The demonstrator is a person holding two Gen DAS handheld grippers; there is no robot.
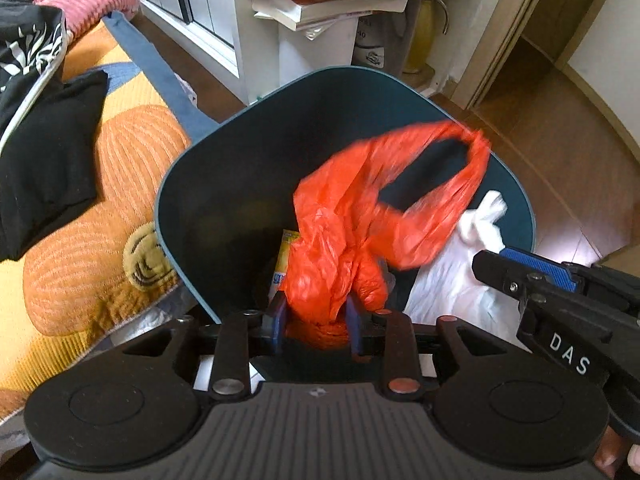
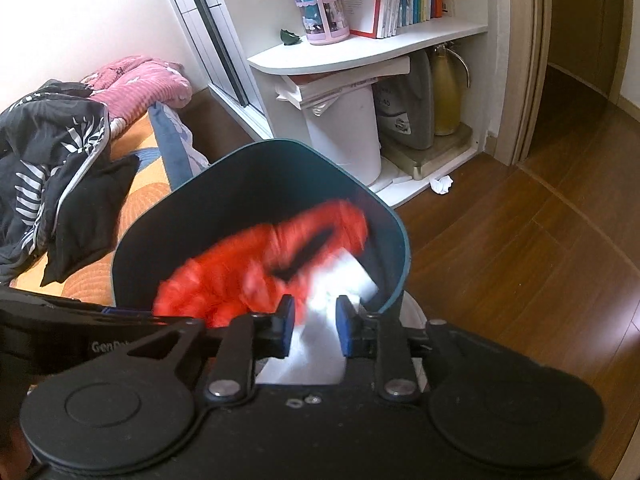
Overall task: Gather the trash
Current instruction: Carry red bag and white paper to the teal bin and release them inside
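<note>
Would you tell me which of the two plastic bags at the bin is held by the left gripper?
The red bag: the left gripper pinches its bunched base over the dark bin. The white bag sits beside it, nearer the right gripper.

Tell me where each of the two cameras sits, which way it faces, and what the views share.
Left wrist: sits behind the left gripper, looking down into the dark teal bin; its fingers clamp the red plastic bag; the right gripper shows at right.
Right wrist: sits behind the right gripper, facing the same bin and the shelf; its fingers flank the white bag.
Shared: bin, red bag, white bag, bed, shelf.
</note>
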